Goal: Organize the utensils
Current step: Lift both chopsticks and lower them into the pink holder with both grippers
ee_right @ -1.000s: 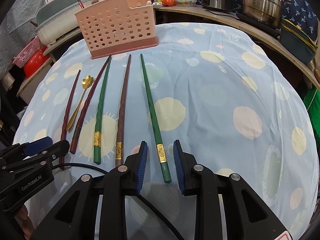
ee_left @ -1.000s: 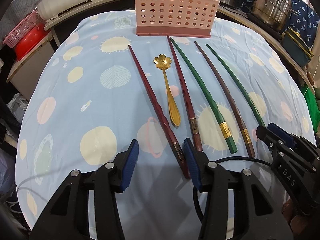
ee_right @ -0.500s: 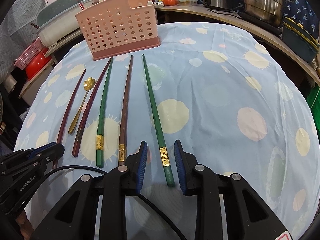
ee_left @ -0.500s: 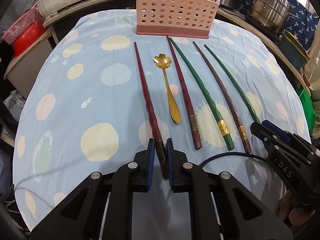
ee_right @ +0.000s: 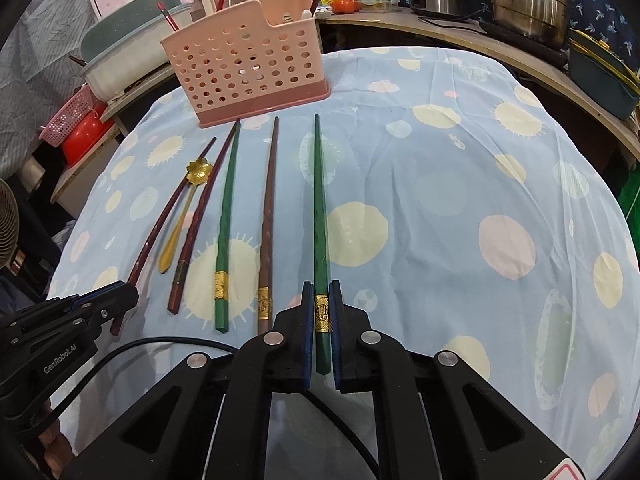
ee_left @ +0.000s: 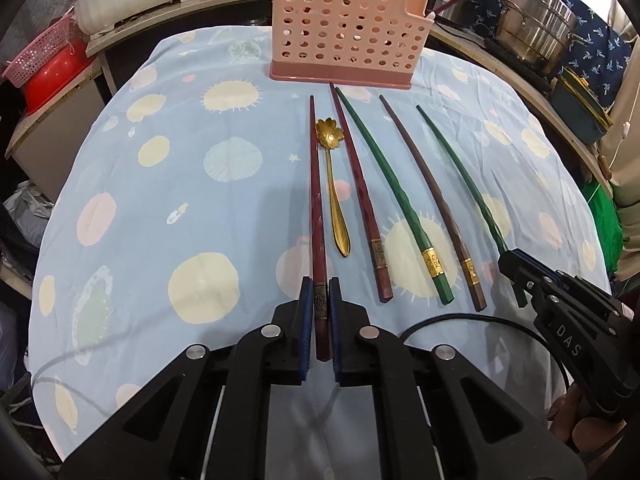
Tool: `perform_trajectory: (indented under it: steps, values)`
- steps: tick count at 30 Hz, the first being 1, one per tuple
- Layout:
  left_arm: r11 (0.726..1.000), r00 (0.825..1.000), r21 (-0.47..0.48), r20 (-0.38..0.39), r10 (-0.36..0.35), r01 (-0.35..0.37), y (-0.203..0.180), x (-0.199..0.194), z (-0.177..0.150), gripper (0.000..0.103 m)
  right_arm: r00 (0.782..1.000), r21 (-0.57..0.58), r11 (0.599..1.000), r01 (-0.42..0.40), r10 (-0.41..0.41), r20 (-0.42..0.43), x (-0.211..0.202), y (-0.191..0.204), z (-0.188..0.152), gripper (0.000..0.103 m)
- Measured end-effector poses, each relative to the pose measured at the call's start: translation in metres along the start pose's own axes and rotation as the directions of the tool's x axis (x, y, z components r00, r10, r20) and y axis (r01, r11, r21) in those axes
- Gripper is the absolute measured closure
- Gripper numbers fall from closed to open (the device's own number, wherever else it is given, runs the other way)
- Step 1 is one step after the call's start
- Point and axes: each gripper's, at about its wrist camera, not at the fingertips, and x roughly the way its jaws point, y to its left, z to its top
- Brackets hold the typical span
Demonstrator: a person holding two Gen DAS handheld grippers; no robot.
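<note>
With the left tool just pinched onto the leftmost dark red wooden chopstick and the right tool onto the rightmost green chopstick, both still flat on the cloth-covered worktop, lifting them into the perforated pink plastic basket looks next.

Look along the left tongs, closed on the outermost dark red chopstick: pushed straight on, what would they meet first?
Probably only the tablecloth: the left tongs tilt down along the dark red chopstick. Farther on stands the pink basket, though depth is unclear.
</note>
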Motion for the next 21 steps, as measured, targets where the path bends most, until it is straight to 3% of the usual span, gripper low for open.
perform_trajectory:
  steps: [21]
  values:
    - [1.000, 0.986, -0.007, 0.163, -0.025, 0.027, 0.006, -0.079, 0.043, 0.096, 0.990, -0.022, 0.998, -0.061, 0.064, 0.125, -0.060, 0.012, 0.035, 0.095]
